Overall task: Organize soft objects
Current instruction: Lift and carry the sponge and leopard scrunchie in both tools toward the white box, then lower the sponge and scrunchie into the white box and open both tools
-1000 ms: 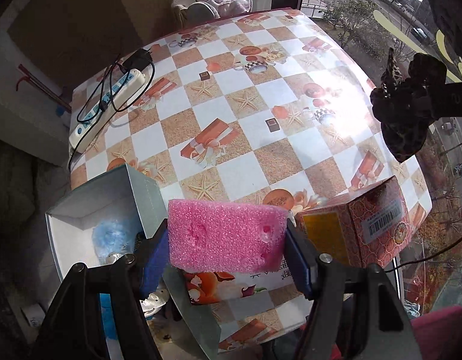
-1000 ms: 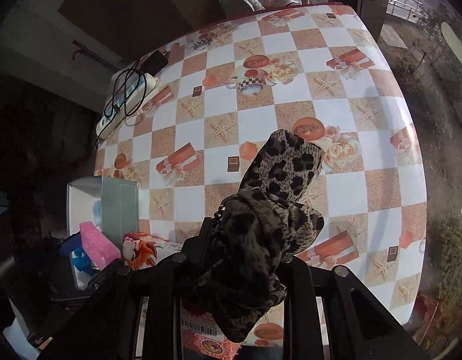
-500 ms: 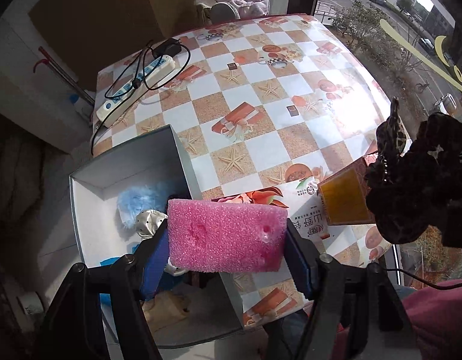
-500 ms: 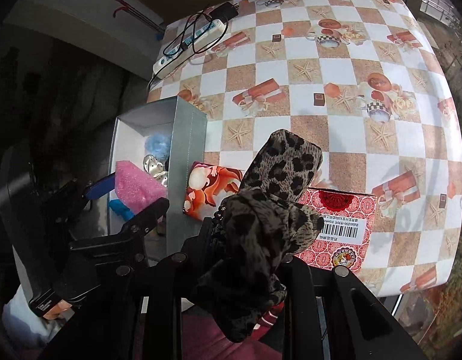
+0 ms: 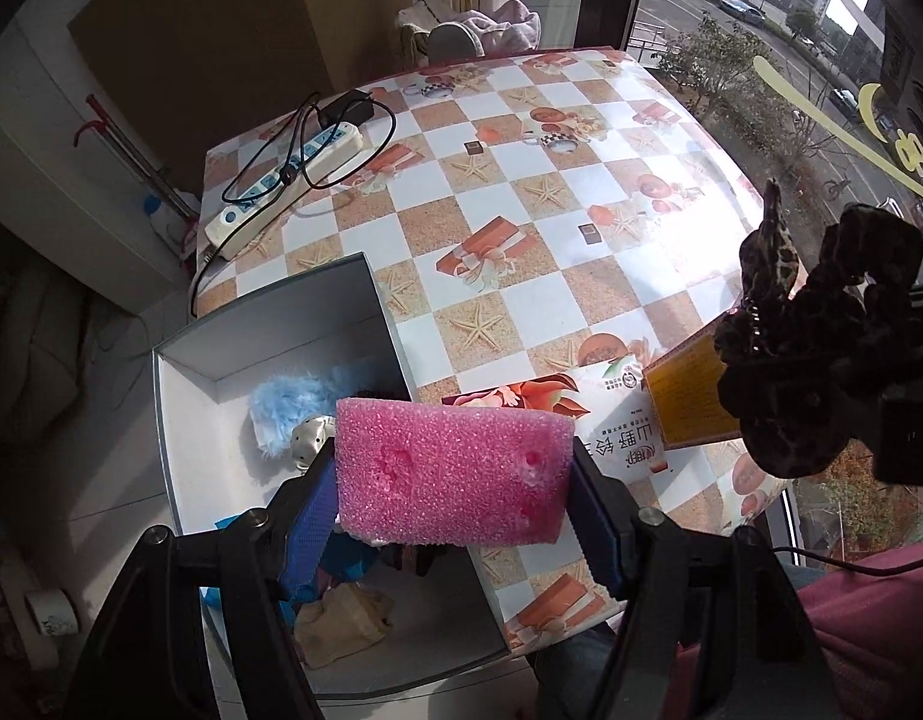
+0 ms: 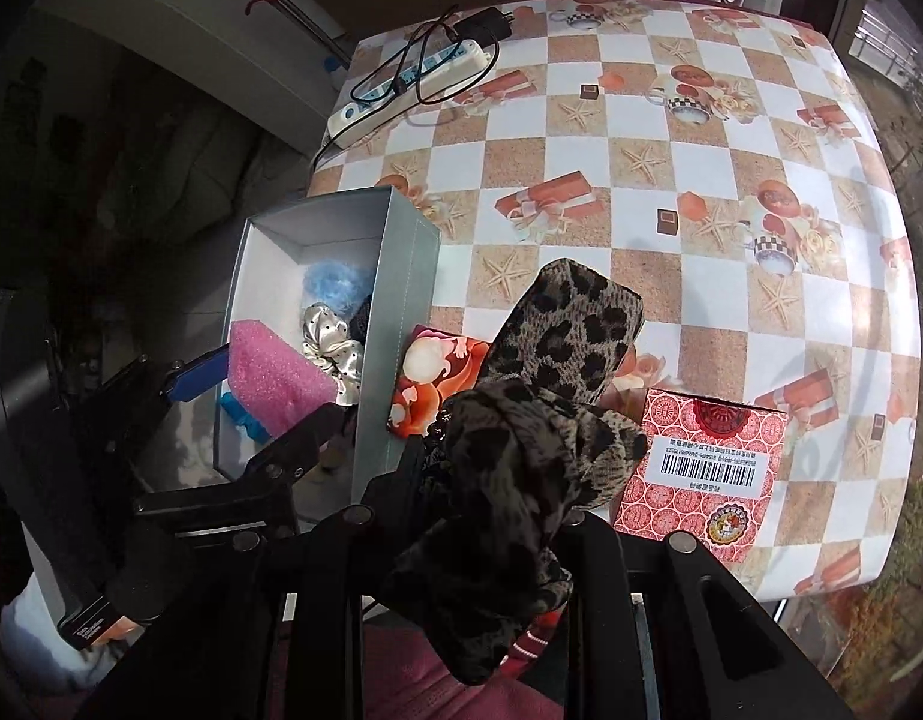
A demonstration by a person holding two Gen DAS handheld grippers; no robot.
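Both of your tools have swung across the worktop (image 5: pixel 557 222) toward the grey box (image 5: pixel 179 396) since a second ago, and the box interior now fills the left wrist view's lower half. Your left tool (image 5: pixel 452 474) clamps the pink sponge (image 5: pixel 449 471) between its blue pads, hanging over the box's right wall at 6 o'clock. Inside lie a blue fluffy piece (image 5: pixel 281 408), a silver dotted scrunchie (image 6: pixel 332 348) and a beige cloth (image 5: pixel 341 615). Your right tool (image 6: pixel 491 498), jaws nearly together, grips the leopard-print fabric (image 6: pixel 557 348), which stands up above a printed packet (image 6: pixel 425 378) and a red barcoded carton (image 6: pixel 701 468). At 11 o'clock, a white power strip (image 5: pixel 281 192) rests with its black cable.
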